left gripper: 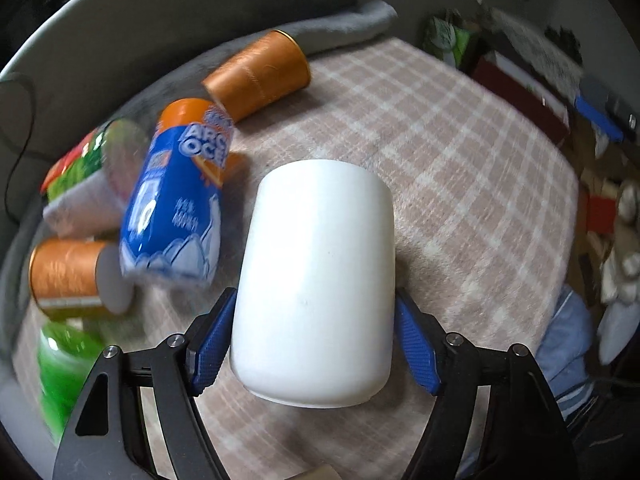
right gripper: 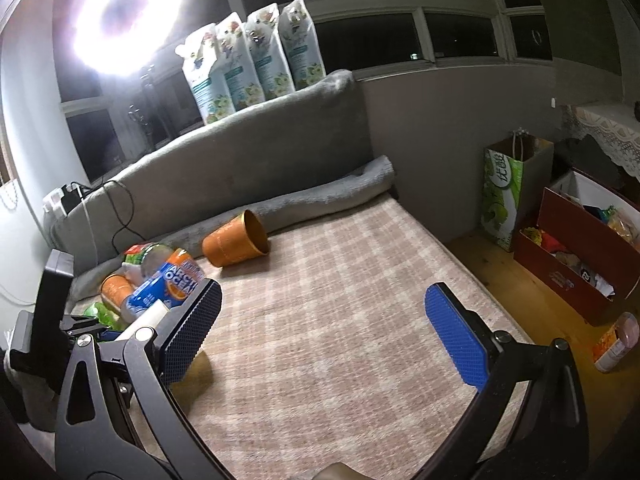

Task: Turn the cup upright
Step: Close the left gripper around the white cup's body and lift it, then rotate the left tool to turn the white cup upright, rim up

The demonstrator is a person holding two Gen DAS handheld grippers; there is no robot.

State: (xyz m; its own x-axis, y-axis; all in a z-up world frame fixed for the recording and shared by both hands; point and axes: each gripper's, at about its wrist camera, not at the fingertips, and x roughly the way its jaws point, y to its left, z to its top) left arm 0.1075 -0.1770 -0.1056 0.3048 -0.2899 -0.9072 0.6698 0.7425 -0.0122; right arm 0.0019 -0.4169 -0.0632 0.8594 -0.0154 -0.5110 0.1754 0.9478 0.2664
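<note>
The left gripper (left gripper: 314,344) clamps the white cup (left gripper: 316,280) between its blue pads, the cup held over the checked surface (left gripper: 460,184). At ten o'clock from the cup lie a blue bottle (left gripper: 176,200) and an orange cup (left gripper: 260,76) on its side. The right gripper (right gripper: 324,336) hangs wide open with nothing between its pads.

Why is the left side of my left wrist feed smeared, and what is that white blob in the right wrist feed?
Left wrist view: motion blur smears the blue bottle and cans, while the white cup in the left gripper stays sharp. Right wrist view: a ring light glares out the upper left corner; the checked cloth is evenly lit.
</note>
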